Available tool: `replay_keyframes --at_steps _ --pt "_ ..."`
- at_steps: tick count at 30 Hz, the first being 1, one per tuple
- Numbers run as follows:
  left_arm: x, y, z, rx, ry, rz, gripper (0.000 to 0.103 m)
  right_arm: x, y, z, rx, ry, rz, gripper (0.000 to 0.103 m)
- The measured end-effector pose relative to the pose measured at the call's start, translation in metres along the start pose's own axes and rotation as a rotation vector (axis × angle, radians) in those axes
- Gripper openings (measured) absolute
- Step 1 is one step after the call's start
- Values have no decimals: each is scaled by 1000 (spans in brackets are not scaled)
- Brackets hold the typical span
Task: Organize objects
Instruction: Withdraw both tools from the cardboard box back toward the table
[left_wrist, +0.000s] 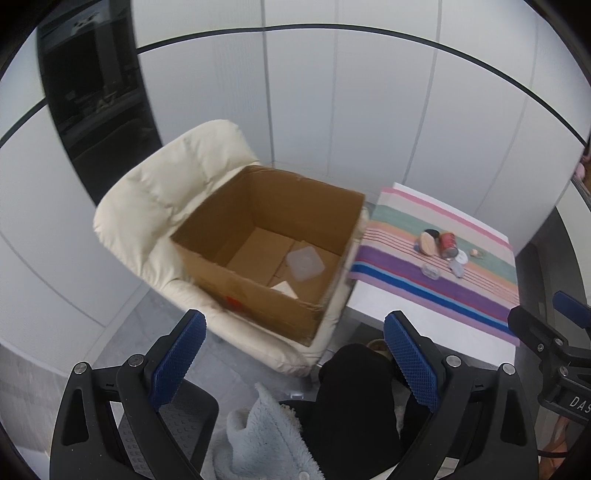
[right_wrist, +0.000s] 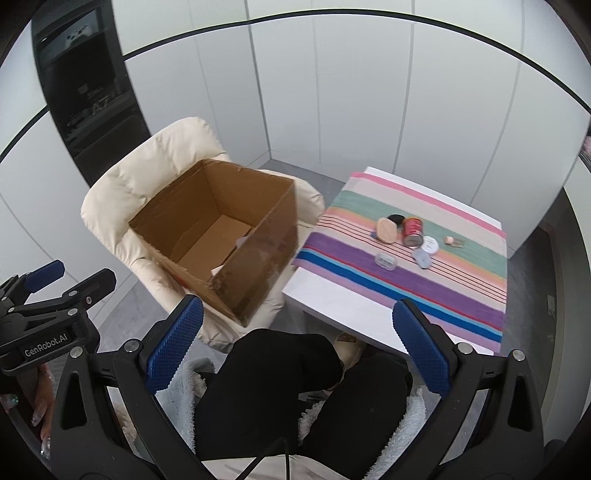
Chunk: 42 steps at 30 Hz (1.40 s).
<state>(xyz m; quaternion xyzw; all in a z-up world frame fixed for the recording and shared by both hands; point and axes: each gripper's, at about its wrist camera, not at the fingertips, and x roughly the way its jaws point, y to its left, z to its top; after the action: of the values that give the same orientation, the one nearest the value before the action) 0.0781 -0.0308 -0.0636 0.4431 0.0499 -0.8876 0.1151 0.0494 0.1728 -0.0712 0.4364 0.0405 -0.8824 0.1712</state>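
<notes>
An open cardboard box (left_wrist: 266, 243) (right_wrist: 221, 236) sits on a cream armchair (left_wrist: 162, 192) (right_wrist: 147, 170); a clear plastic lid (left_wrist: 304, 264) and a white card lie on its floor. On the striped cloth (left_wrist: 436, 269) (right_wrist: 406, 258) of a white table lie a red can (left_wrist: 448, 244) (right_wrist: 412, 231), a wooden brush (left_wrist: 427, 244) (right_wrist: 387, 229), a small clear case (right_wrist: 385, 260), a white round lid (right_wrist: 429, 244) and a small cork-like piece (right_wrist: 449, 240). My left gripper (left_wrist: 295, 354) and right gripper (right_wrist: 299, 339) are both open and empty, held high above my lap, apart from everything.
The white table's near edge (right_wrist: 332, 306) stands right of the armchair. My knees in black trousers (right_wrist: 280, 373) and a pale fleece (left_wrist: 258, 435) are below the grippers. Grey floor and white wall panels surround; a dark doorway (left_wrist: 96, 103) is at the back left.
</notes>
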Motion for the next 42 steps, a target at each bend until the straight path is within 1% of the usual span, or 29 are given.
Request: replay_keyframes --at_steps 13,21,28,33,38,42 --pt "13 -70 5 135 10 -110 98 -15 -71 -16 149 1 -111 103" --pt "17 -116 5 216 19 -168 98 -23 -120 -35 251 9 -184 103" --pt "24 -145 5 239 20 -211 98 -28 -149 -49 309 15 -222 103" --pt "37 -160 9 246 22 -249 98 -19 -170 -54 345 20 -218 103" --pt "56 -176 14 269 25 -242 98 -1 -196 -56 394 30 -208 103" --pt "79 -190 21 277 34 -238 98 19 -223 -55 436 40 -226 103"
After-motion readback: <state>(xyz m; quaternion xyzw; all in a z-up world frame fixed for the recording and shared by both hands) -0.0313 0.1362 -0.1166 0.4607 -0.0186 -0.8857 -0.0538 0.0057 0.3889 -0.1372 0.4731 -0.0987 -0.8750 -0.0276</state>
